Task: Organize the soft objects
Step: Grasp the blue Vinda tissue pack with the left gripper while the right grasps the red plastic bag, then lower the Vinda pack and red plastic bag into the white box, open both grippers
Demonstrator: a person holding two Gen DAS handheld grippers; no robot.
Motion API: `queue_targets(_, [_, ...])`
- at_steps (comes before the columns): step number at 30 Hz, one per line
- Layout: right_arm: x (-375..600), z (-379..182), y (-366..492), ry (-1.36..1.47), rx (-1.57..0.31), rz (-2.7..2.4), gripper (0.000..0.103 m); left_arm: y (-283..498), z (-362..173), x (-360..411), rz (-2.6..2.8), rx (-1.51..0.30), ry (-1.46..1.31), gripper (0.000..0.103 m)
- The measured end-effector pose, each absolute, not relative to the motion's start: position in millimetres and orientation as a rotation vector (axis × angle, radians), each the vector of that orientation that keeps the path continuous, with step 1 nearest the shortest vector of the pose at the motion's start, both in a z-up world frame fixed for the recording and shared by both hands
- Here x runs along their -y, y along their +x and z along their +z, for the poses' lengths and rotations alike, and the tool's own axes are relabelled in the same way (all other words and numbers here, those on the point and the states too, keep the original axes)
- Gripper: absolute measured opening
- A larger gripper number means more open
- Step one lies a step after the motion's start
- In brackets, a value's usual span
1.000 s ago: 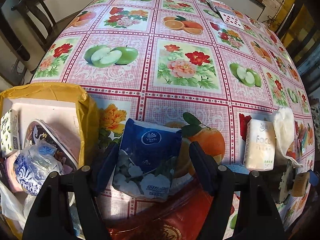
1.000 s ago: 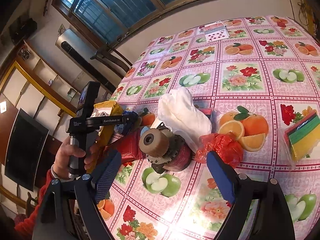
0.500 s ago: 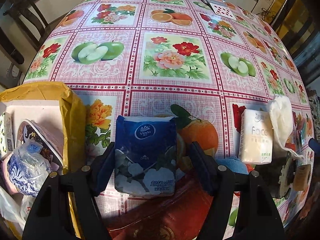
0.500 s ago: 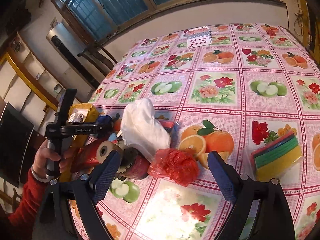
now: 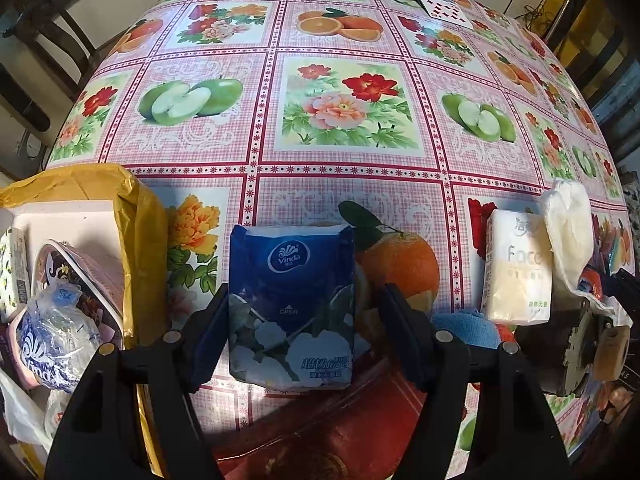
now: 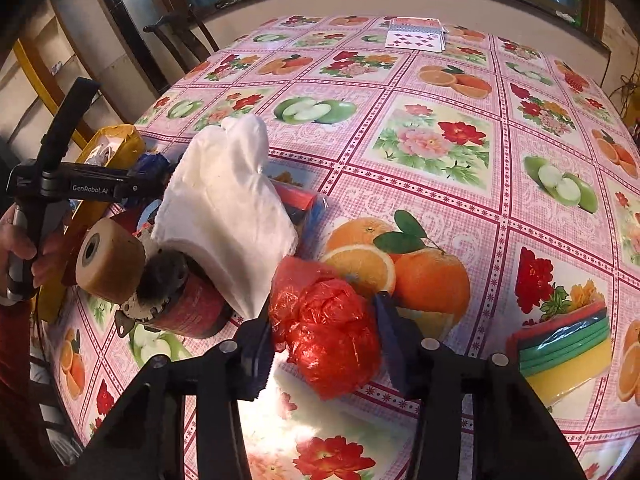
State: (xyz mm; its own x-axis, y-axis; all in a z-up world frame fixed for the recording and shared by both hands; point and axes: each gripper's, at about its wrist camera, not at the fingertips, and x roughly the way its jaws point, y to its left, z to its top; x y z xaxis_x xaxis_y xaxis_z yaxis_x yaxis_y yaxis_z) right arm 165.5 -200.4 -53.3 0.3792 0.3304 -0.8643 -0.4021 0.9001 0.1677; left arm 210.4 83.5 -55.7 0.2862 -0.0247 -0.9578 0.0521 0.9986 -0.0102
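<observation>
A blue Vinda tissue pack [image 5: 292,292] lies on the fruit-print tablecloth between the fingers of my left gripper [image 5: 302,320]. The gripper is open: the left finger touches the pack's edge and the right finger stands a little apart from it. My right gripper [image 6: 322,344] has both fingers pressed against the sides of a crumpled red plastic bag [image 6: 324,320], which rests on the table. A white "Face" tissue pack [image 5: 516,276] and a white folded cloth [image 6: 228,216] lie between the two grippers.
A yellow-lined box [image 5: 132,208] at the left holds several tissue packs. A rusty motor with a tan roller [image 6: 160,292] sits under the cloth. A red package [image 5: 328,424], a blue cloth [image 5: 464,324], stacked coloured sponges [image 6: 568,348] and far playing cards [image 6: 416,34] also lie on the table.
My right gripper moved down onto the red bag and its fingers narrowed around it. The left gripper edged forward, and the blue pack now sits straight between its fingers.
</observation>
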Motion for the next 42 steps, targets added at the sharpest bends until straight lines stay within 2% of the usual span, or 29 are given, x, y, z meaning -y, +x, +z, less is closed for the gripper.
queue_targets(1, [200.2, -53.6, 162.4, -0.090, -1.077, 0.459, 0.045, 209.8, -54.1, -82.0, -0.058, -1.268, 0.026, 0.050])
queue_targets(10, [231.8, -40.4, 139.1, 0.034, -1.025, 0.437, 0.044, 201.8, -47.7, -84.1, -0.070, -1.232, -0.038, 0.049])
queue_targets(21, [210.1, 24.2, 98.6, 0.036, -0.932, 0.495, 0.044, 156.4, 9.9, -126.6, -0.073, -1.122, -0.115, 0.050])
queue_targets(30, [96.7, 43.8, 80.8, -0.015, -0.914, 0.699, 0.045, 102.1, 24.6, -181.6, 0.003, -1.066, -0.148, 0.050])
queue_targets(42, [-106.2, 19.7, 76.3, -0.078, -0.986, 0.927, 0.045, 36.9, 6.8, -258.2, 0.170, -1.016, -0.182, 0.050])
